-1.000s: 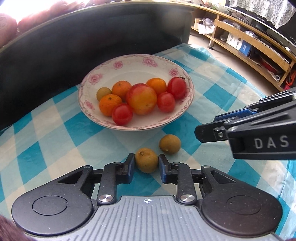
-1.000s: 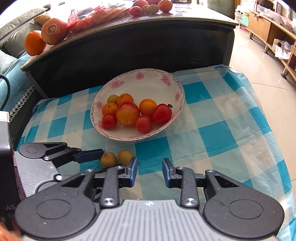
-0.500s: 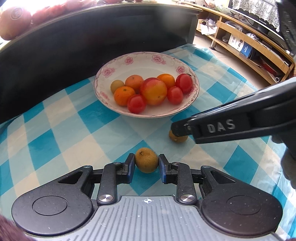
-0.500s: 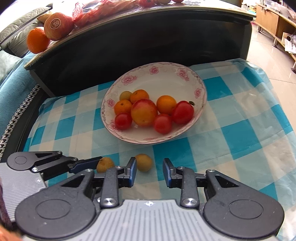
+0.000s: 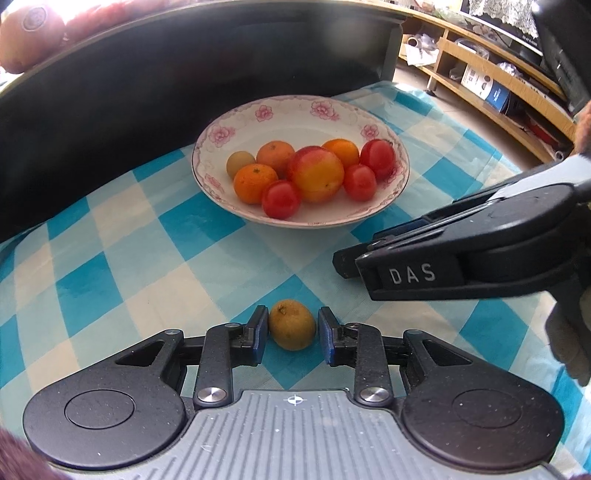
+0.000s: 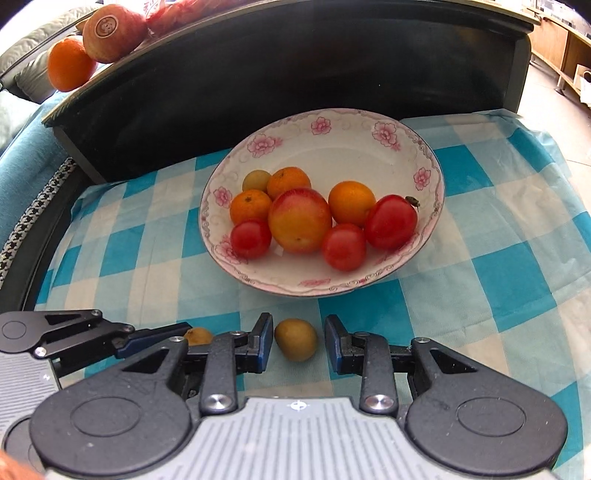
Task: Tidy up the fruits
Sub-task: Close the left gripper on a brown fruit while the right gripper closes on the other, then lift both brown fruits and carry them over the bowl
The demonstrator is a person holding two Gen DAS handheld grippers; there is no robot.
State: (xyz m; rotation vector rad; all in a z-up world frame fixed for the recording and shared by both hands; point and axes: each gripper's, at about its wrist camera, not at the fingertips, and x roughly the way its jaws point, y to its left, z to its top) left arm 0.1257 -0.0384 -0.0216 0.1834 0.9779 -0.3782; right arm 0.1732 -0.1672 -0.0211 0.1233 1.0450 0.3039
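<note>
Jaws of the left gripper are standing narrowly apart, having just been opening, with a small brown fruit lying between them on the cloth and a thin gap showing at each pad. Jaws of the right gripper are likewise standing a little apart around a second small brown fruit, and neither pad is pressing on it. Both grippers are pointing steeply down, side by side, the left one's tip showing at the lower left of the right wrist view.

A blue-and-white checked cloth is covering the worktop and carrying everything. Behind it a dark raised ledge is running across the back, with a stickered apple and an orange sitting on top at the left.

A white bowl with pink flowers round its rim is sitting on the cloth near the ledge, well beyond the jaws. Inside it, a large red-and-yellow apple is lying in the middle. Three oranges are lying behind it and beside it, and three red tomatoes are lying along the near side. One small yellowish fruit is lying at the back left of the heap, touching an orange.

The two small brown fruits are lying just beside each other on the cloth, near the bowl's front rim but outside it.
</note>
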